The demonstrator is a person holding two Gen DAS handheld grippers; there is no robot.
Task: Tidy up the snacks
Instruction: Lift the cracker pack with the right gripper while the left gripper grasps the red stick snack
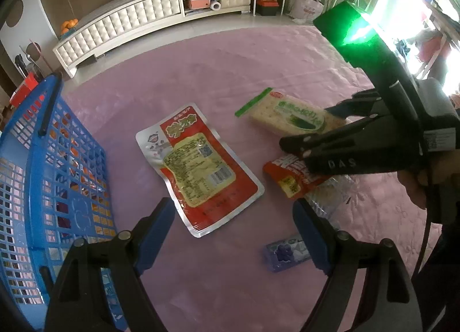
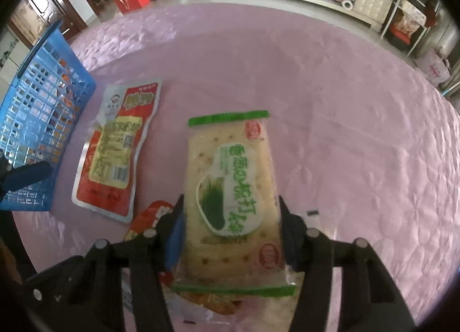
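Right gripper [image 2: 230,211] straddling the cracker pack [image 2: 233,197], jaws at both long edges, seemingly pressing, though contact hard to confirm under the fisheye. Pack's long axis in line with the fingers, running away from the tool, one end resting on a small red packet [image 1: 290,174]. Left gripper [image 1: 234,234] wide open and empty, hovering just short of the red pouch [image 1: 198,171]. Blue basket [image 1: 57,159] at far left, nearer the left hand. Loose on the pink cloth [image 1: 230,73]: one cracker pack, one red pouch, one small red packet, one purple pack [image 1: 284,253], one clear wrapper [image 1: 330,194]. One basket, already holding snacks, uncountable through the mesh.
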